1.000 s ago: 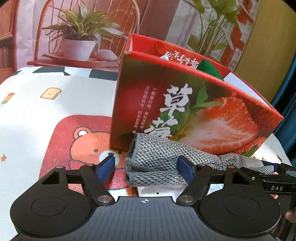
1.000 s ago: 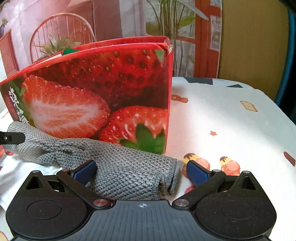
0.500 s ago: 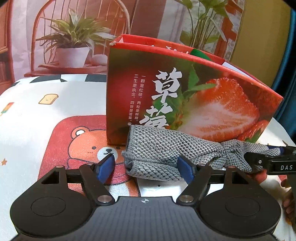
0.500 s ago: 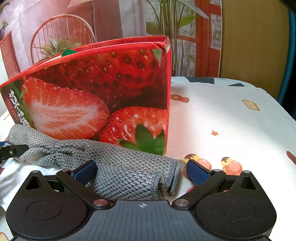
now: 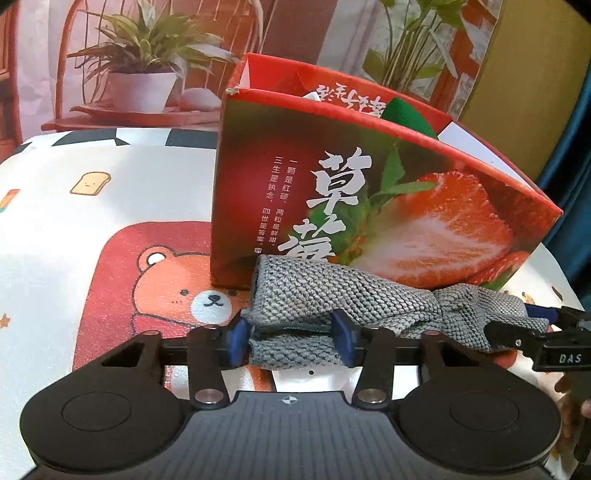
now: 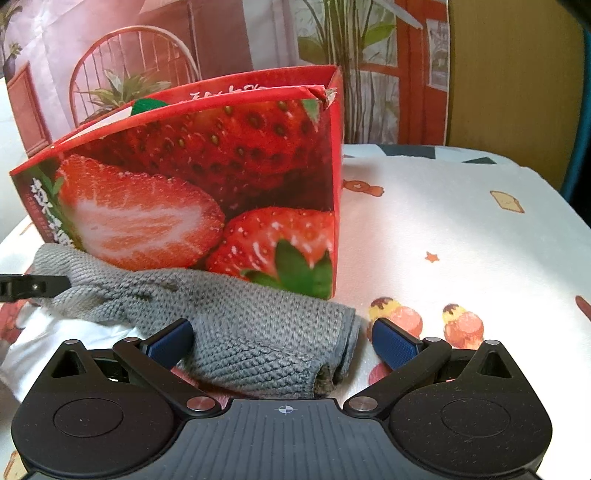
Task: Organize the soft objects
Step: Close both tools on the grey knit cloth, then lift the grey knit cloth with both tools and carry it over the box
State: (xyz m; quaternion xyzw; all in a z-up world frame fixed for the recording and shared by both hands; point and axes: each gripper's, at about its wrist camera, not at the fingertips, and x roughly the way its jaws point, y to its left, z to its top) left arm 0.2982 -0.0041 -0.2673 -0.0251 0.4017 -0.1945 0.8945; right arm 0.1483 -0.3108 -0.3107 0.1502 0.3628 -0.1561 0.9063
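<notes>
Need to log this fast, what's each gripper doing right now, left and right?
Left gripper: closing on one end of the grey knitted cloth, pads against it.
Right gripper: open, the cloth's other end lying between its fingers, not gripped.

Behind my tabletop (image 6: 461, 229), under its cartoon-print cloth, a printed backdrop (image 5: 295, 29) is hanging, showing a chair and potted plants. A yellow wall (image 6: 509, 74) is standing beyond; sunlight is falling across the cloth.
</notes>
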